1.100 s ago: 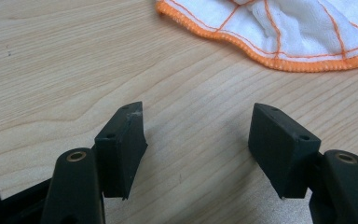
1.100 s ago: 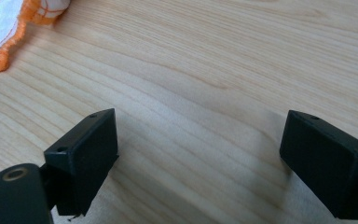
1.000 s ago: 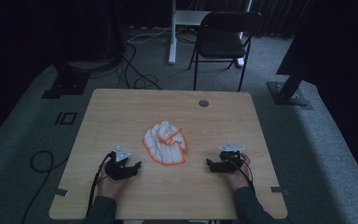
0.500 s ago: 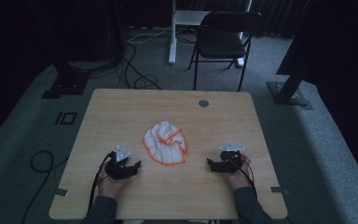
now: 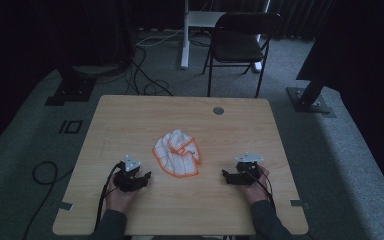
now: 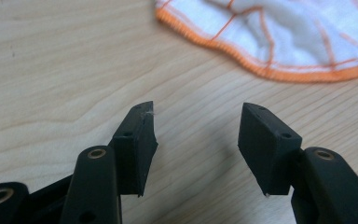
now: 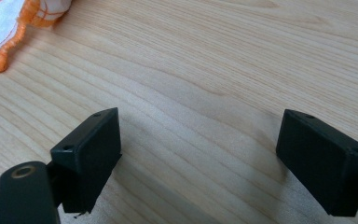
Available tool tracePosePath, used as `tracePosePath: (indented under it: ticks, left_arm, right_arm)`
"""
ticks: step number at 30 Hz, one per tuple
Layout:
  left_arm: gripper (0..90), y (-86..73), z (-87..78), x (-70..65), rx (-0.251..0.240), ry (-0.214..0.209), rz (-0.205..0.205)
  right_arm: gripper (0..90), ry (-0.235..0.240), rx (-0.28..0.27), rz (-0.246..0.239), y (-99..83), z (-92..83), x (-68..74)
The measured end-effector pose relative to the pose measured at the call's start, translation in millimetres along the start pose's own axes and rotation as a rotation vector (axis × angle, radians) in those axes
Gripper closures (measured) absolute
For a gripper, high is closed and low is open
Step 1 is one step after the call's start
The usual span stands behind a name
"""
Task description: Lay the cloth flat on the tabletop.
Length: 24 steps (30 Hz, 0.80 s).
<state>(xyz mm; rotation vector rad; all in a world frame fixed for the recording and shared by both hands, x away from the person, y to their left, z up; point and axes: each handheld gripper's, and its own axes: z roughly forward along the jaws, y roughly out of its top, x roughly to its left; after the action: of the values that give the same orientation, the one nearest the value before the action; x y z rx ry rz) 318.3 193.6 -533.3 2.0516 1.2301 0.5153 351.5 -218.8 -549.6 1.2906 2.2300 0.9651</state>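
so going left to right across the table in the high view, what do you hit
left hand-held gripper → white cloth with orange edging → right hand-held gripper, all on the wooden table. The left one's jaws have just been closing a little, nothing between them.

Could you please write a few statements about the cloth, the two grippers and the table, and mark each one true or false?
1. The white cloth with orange edging lies crumpled on the table. True.
2. The left gripper is clamped on the cloth. False: its jaws stand apart over bare wood, short of the cloth's hem.
3. The right gripper has open jaws with nothing between them. True.
4. The cloth lies between the two grippers in the high view. True.
5. A chair stands on the table. False: it stands on the floor beyond the table.
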Motion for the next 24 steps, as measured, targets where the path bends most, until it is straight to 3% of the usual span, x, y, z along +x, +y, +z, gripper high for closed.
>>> tracePosePath:
  ticks: [11, 24]
  left_arm:
    - [46.8, 11.2, -3.9, -6.5, -0.023, -0.033, 0.014]
    - [47.1, 32.2, 0.5, -24.2, -0.055, -0.077, 0.052]
  right_arm:
    - [14.0, 0.011, 0.001, -0.011, -0.3, -0.4, 0.0]
    - [14.1, 0.011, 0.001, -0.010, -0.3, -0.5, 0.0]
